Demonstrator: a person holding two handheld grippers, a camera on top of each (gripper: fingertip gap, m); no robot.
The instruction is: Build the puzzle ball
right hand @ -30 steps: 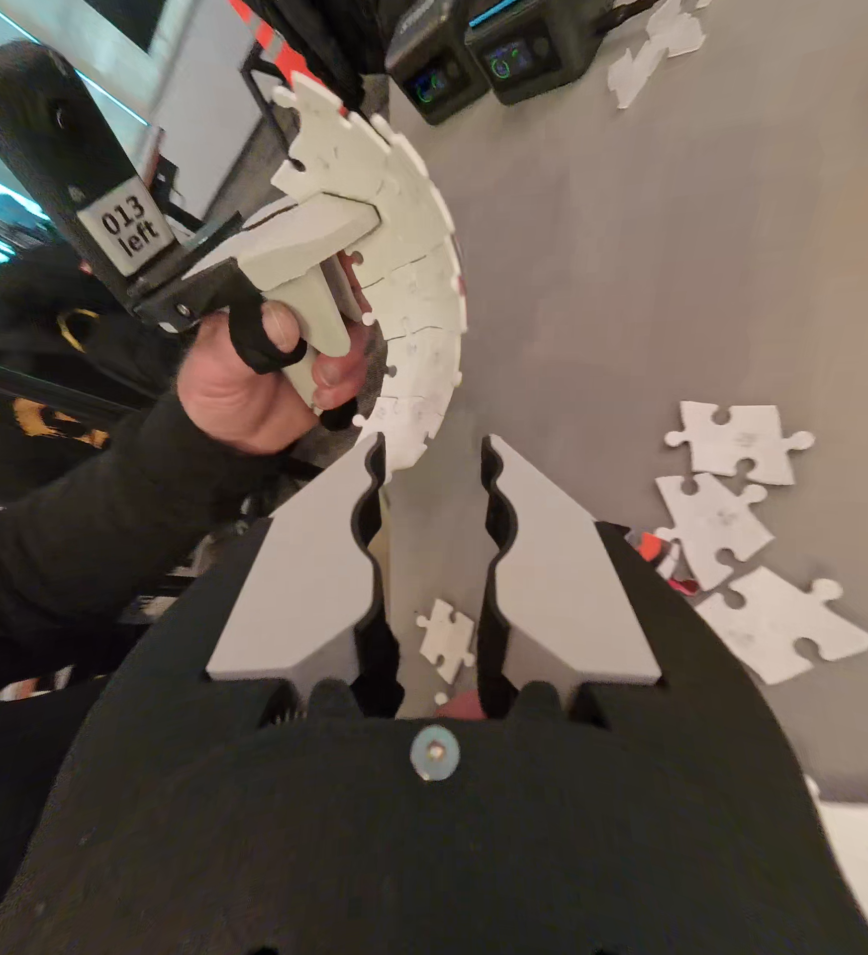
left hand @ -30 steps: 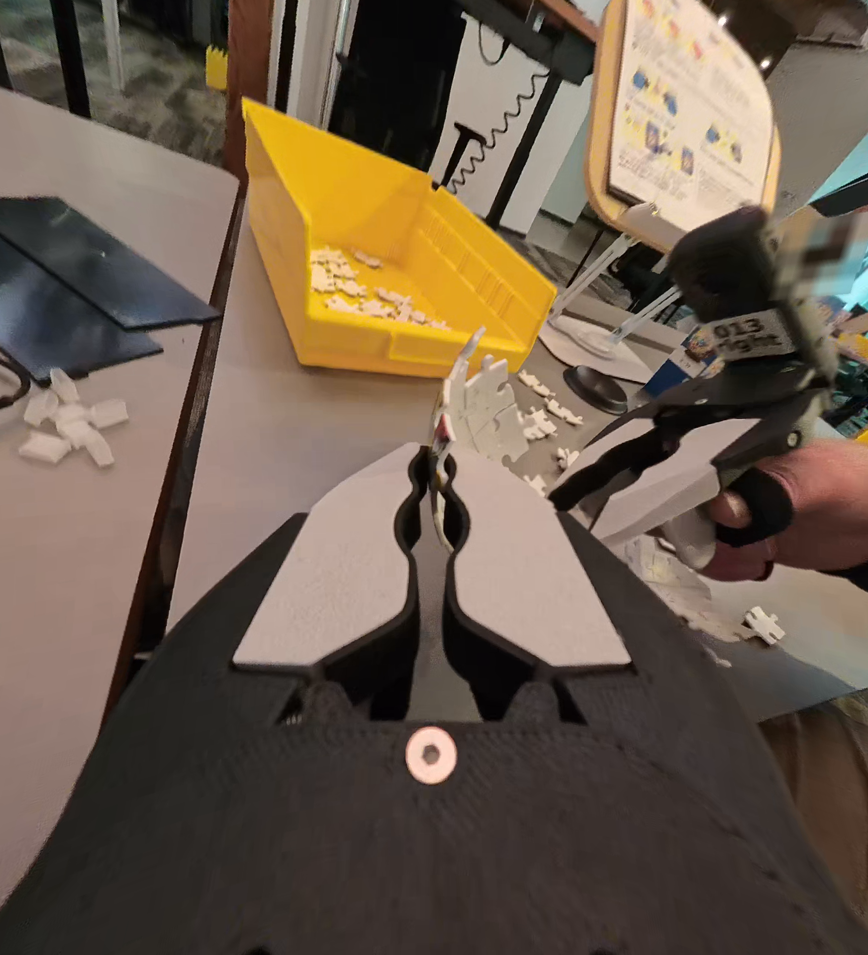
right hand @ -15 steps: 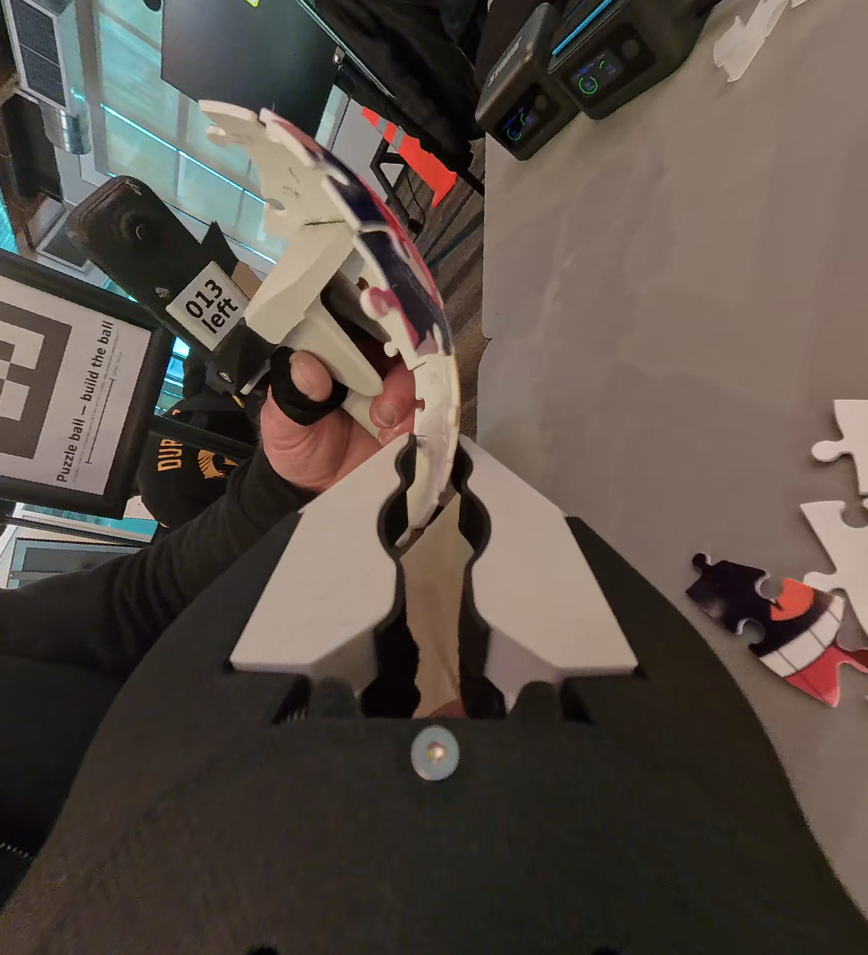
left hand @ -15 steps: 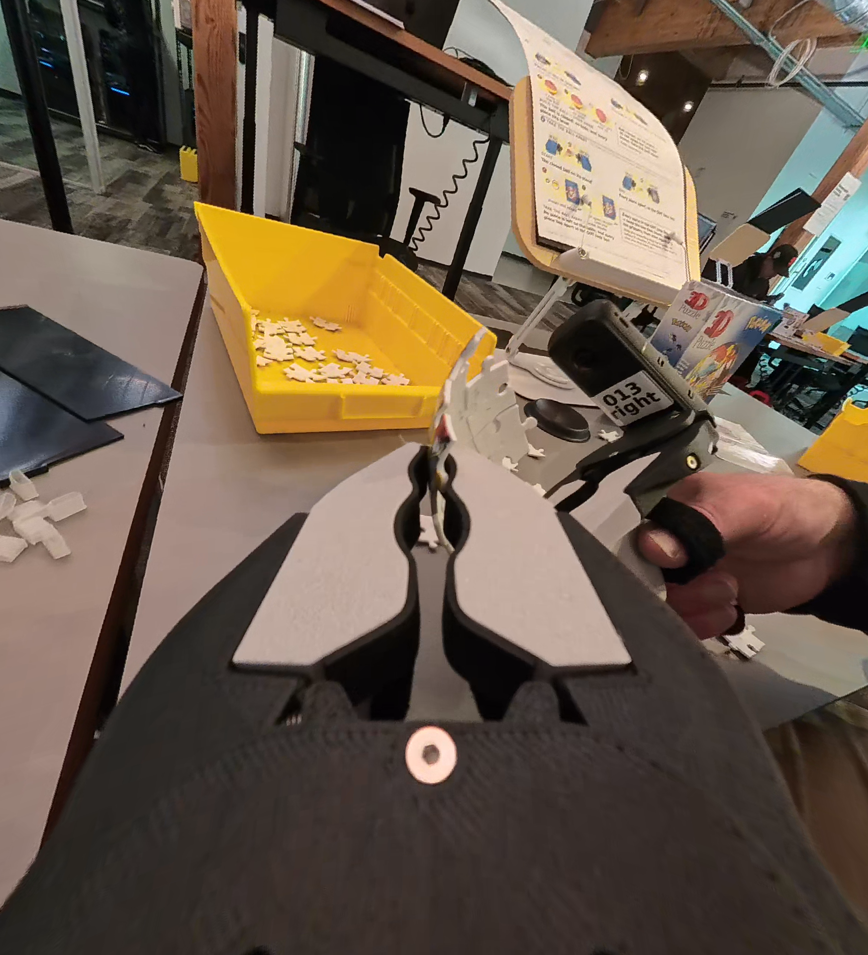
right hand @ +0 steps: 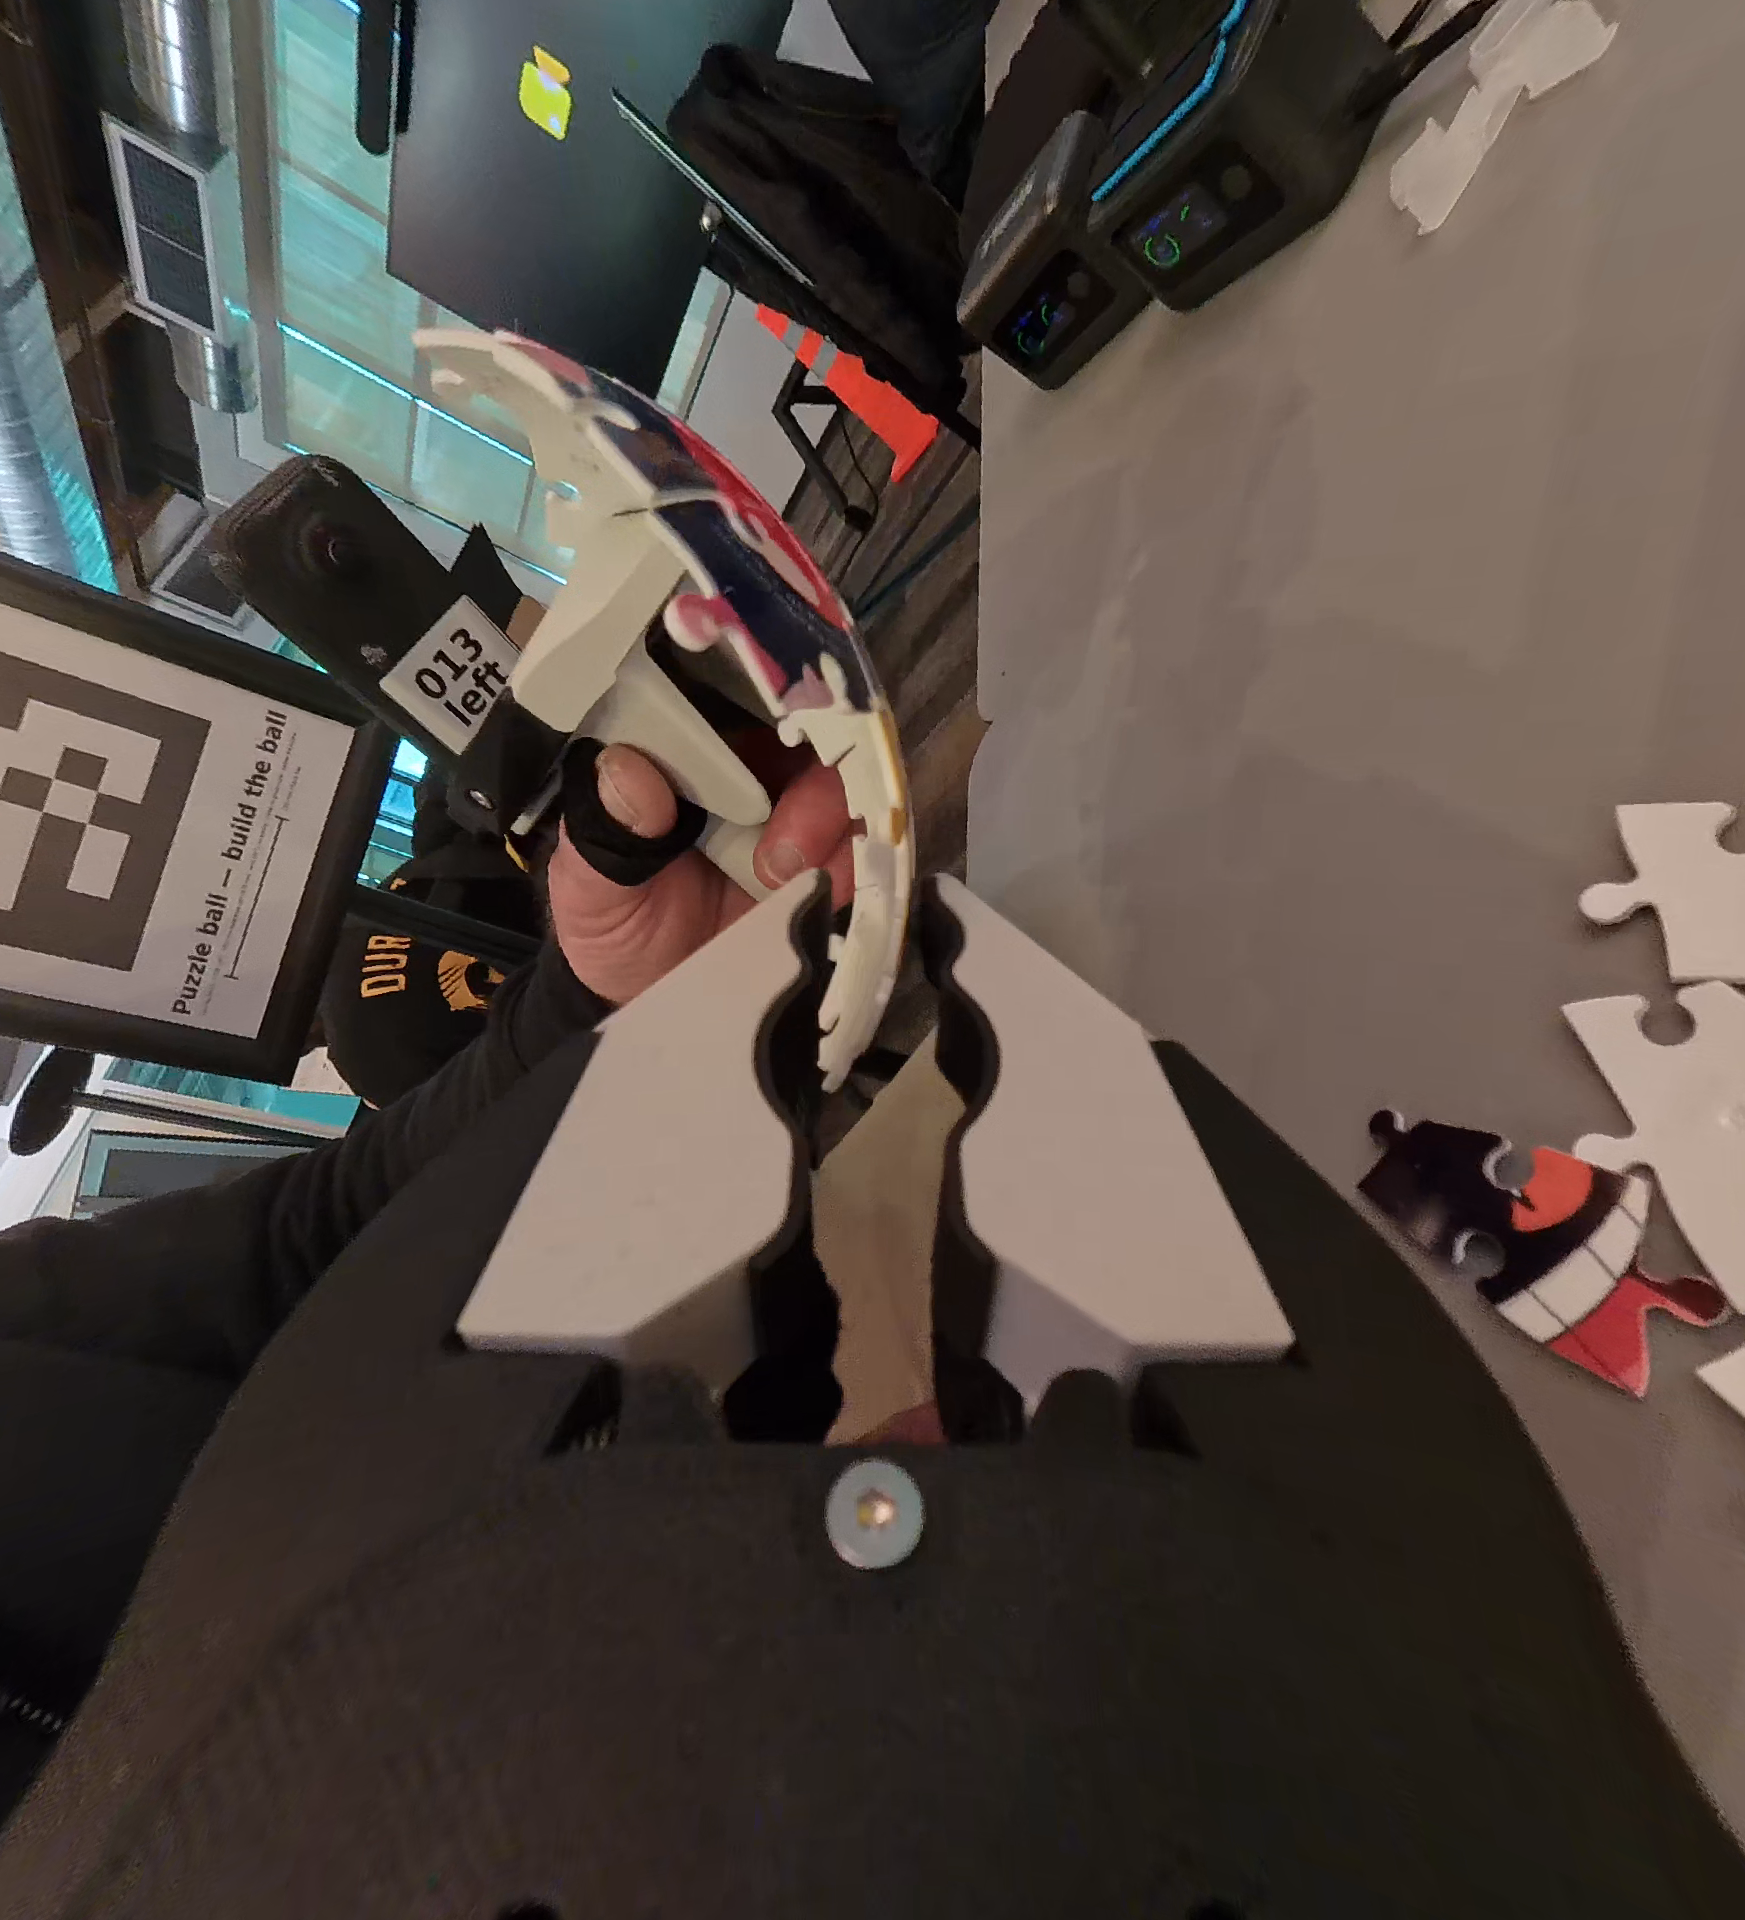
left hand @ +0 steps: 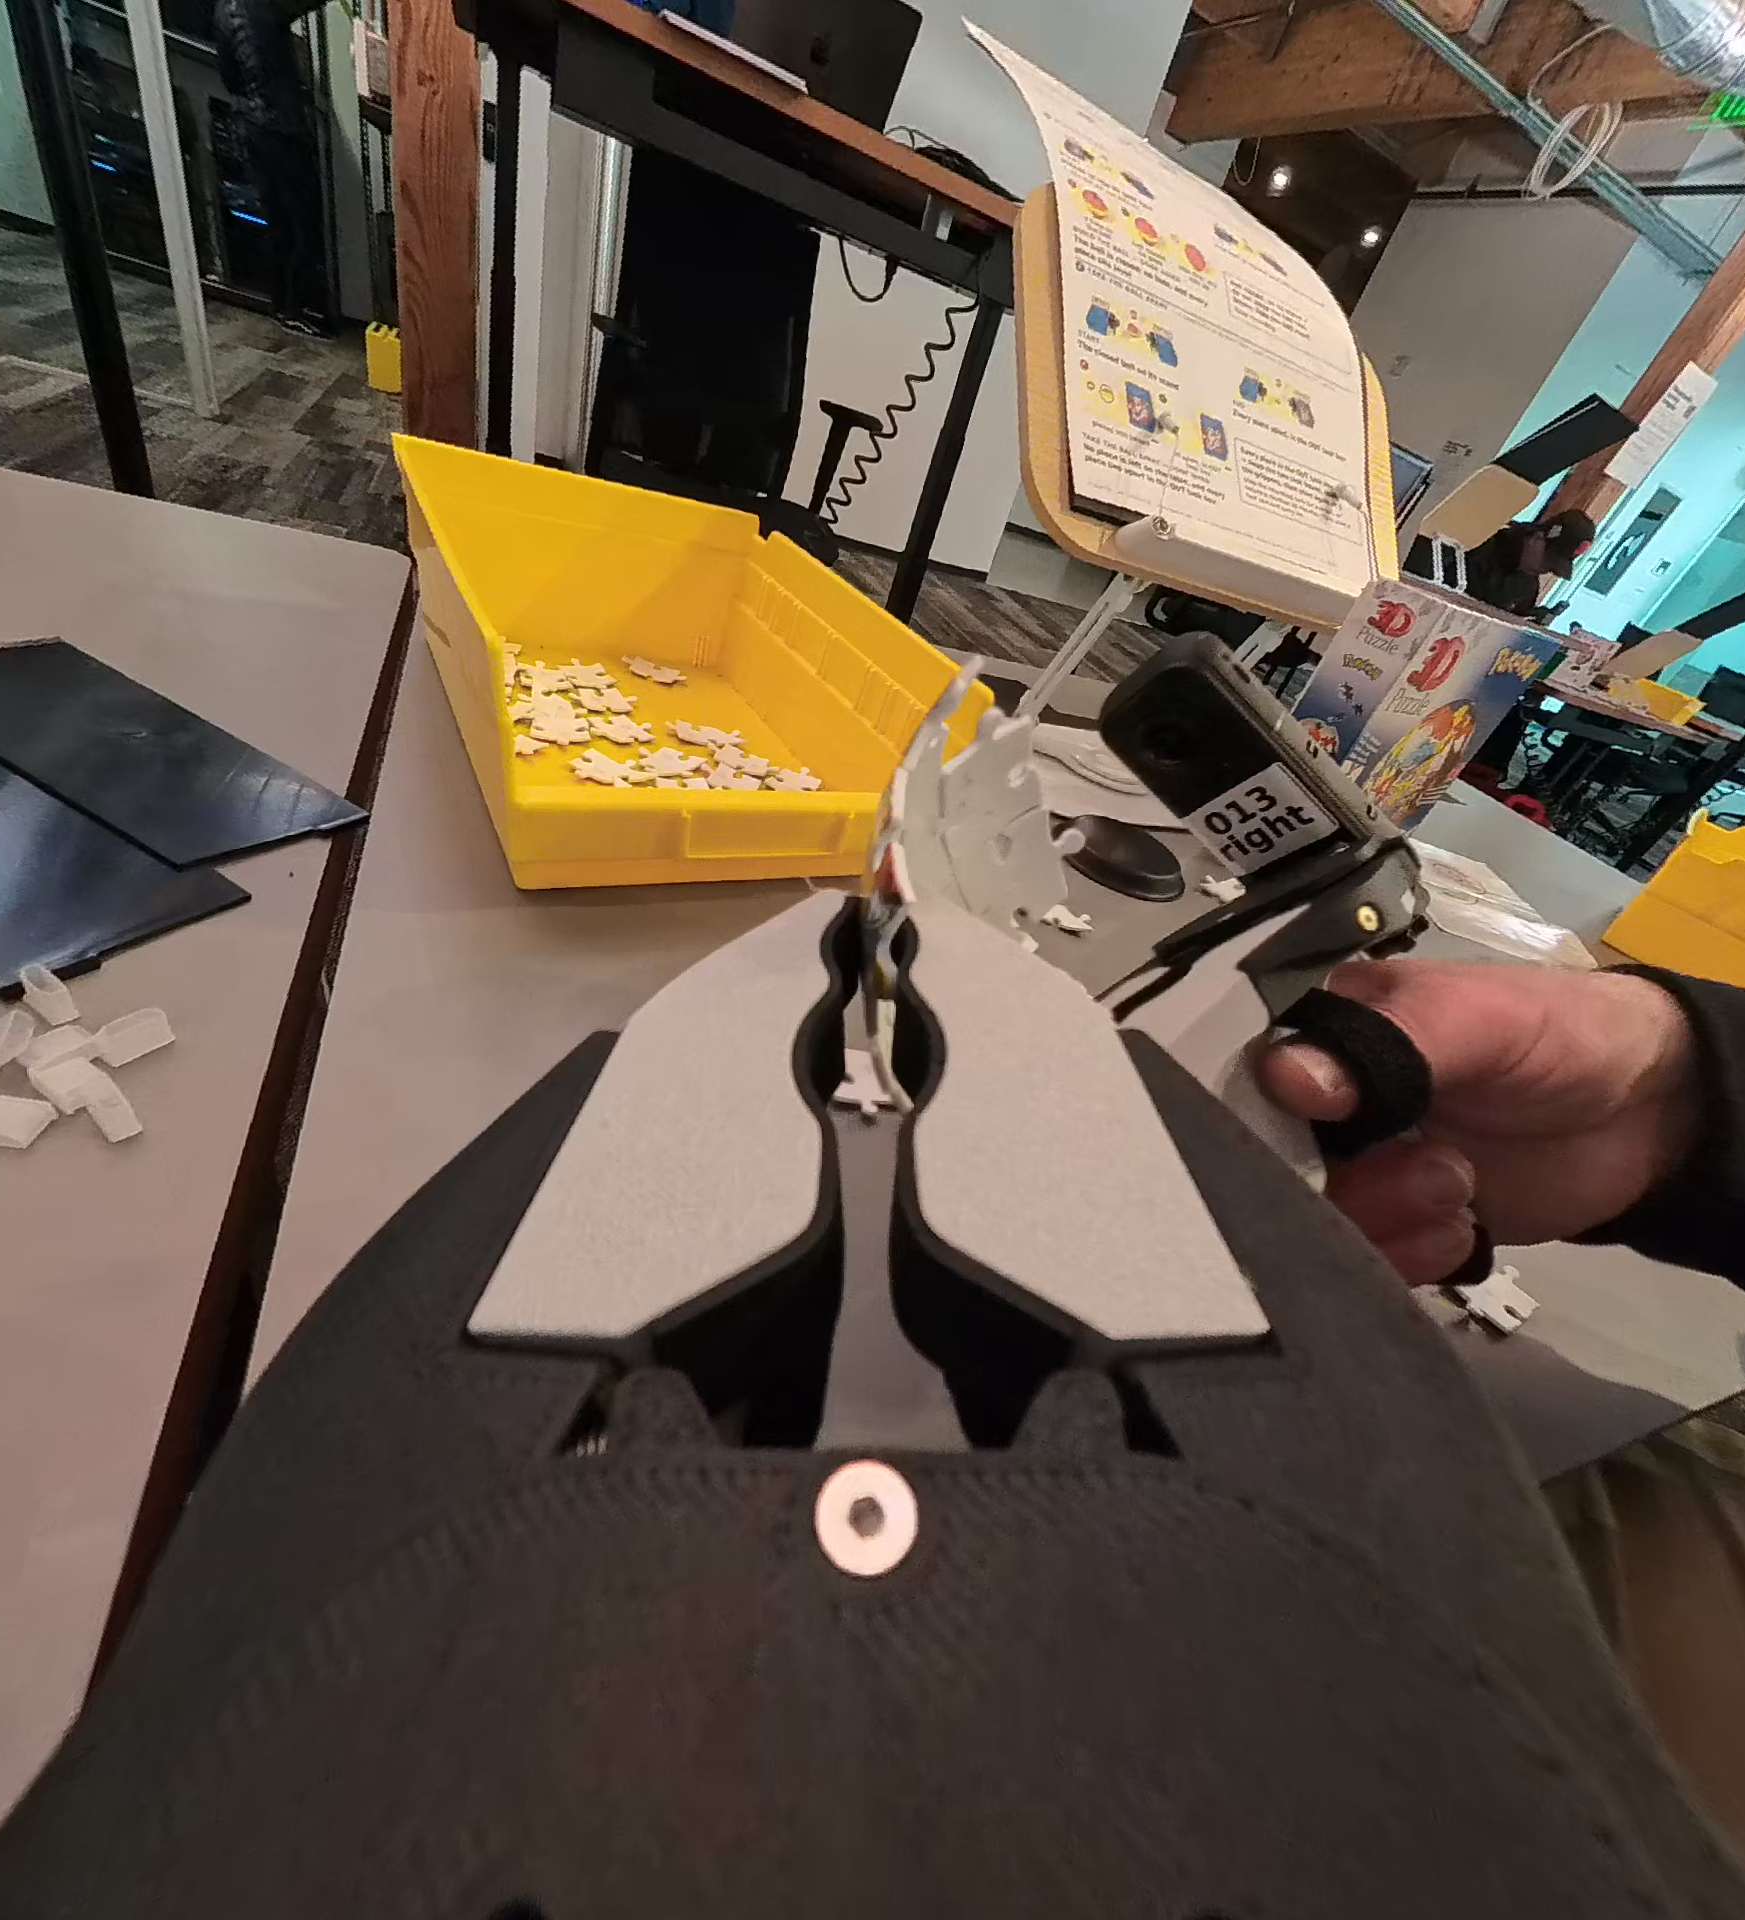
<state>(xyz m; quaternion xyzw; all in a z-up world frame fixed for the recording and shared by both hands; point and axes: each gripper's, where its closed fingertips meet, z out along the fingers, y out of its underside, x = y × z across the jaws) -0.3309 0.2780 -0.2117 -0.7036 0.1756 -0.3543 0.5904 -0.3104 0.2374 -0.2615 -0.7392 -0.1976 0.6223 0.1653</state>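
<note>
My left gripper [left hand: 874,935] is shut on the edge of a curved, part-built puzzle ball section [left hand: 972,821] and holds it in the air above the grey table [left hand: 556,997]. In the right wrist view the section [right hand: 743,582] arcs down from the left gripper's white finger [right hand: 608,644]. Its outer face is printed and its inner face is white. My right gripper [right hand: 876,904] has its jaws partly open around the section's lower end, with a gap on the right side. Loose white pieces [right hand: 1741,894] and one printed piece [right hand: 1543,1236] lie on the table to the right.
A yellow bin [left hand: 587,561] with several white pieces stands beyond the grippers. An instruction sheet on a stand [left hand: 1200,395] and puzzle boxes [left hand: 1419,707] are at the back right. Black sheets [left hand: 68,790] and white plastic bits [left hand: 57,1060] lie to the left. Dark power units [right hand: 1159,208] stand far off. Across from one pair of fingers to the other is roughly 7 centimeters.
My right gripper has come up to the section's lower end and its jaws have narrowed around it. Both grippers have tilted up from the table. Little has moved in the last half second.
</note>
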